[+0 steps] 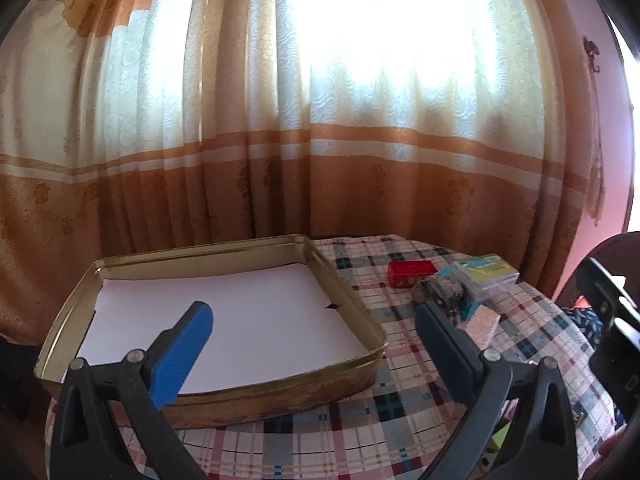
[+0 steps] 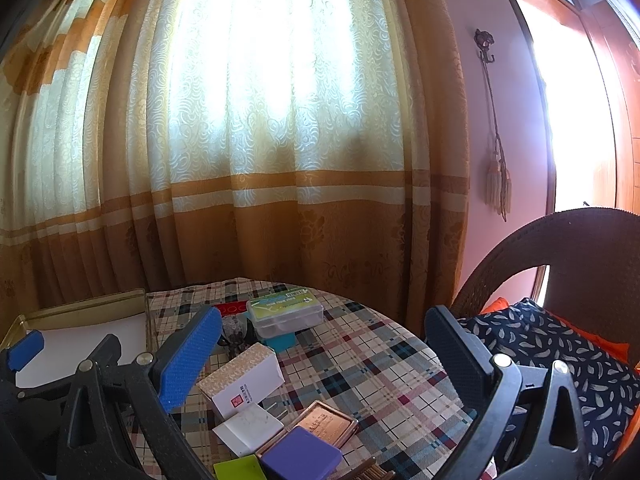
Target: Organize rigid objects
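Both grippers hang with fingers spread wide, holding nothing. Nearest the right gripper (image 2: 320, 360), just below its fingers, lie a purple block (image 2: 300, 456) and a copper tin (image 2: 324, 424). Farther on, a white box (image 2: 244, 380) runs its long axis away and rightward. Beyond sits a clear case (image 2: 285, 314). Ahead of the left gripper (image 1: 316, 332), the gold tray (image 1: 352, 376) stretches leftward; a red box (image 1: 412, 273) lies crosswise, far right.

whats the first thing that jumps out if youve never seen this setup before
The backlit cream and orange curtain fills the whole background, glowing behind the table. On the plaid tablecloth, a gold tin tray lined with white paper sits at the left, holding nothing else. To its right lies a jumble of small boxes, including a red box and a clear plastic case.
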A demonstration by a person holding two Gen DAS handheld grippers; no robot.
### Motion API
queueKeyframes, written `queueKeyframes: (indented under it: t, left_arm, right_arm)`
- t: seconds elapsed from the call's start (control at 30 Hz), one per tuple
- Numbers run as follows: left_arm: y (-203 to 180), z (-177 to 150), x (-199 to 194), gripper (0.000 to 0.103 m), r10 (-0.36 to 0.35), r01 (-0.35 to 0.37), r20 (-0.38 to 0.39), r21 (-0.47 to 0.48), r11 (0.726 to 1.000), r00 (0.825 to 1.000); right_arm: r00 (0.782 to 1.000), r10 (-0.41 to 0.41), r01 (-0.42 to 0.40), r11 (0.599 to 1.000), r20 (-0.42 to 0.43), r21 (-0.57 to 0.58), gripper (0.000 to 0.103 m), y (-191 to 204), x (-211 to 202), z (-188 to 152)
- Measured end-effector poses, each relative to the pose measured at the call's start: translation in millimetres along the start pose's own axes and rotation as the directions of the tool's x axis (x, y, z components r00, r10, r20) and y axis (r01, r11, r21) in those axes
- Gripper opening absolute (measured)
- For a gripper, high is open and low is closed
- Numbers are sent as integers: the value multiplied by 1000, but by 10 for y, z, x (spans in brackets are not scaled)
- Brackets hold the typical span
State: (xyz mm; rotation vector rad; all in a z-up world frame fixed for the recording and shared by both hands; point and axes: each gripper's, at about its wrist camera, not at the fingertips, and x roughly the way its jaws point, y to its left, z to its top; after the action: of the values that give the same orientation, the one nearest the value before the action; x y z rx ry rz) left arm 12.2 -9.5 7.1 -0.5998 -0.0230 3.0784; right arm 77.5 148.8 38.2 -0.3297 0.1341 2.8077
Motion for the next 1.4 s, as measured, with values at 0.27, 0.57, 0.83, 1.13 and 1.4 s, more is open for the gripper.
queueKeyframes:
  t: [0.27, 0.57, 0.83, 1.13, 1.4]
  left_arm:
    - [-191, -6, -33, 103, -171, 171, -19, 54, 984, 985]
    - [-274, -19, -43, 103, -236, 240, -62, 63, 969, 970]
    - [-286, -32, -5, 103, -211, 218, -84, 77, 973, 974]
    - [-291, -27, -29, 103, -225, 231, -72, 81, 970, 972]
    - [-388, -69, 50, 103, -427, 444, -200, 48, 895, 882]
  right_arm:
    - [998, 17, -12, 996, -61, 87, 103, -192, 80, 4]
    - [979, -5, 31, 992, -206, 124, 102, -487, 226, -79]
    - [976, -8, 24, 997, -219, 70, 102, -572, 105, -70]
    - [974, -10, 24, 998, -228, 56, 102, -576, 63, -83]
    - [966, 16, -12, 1000, -260, 16, 101, -583, 66, -109]
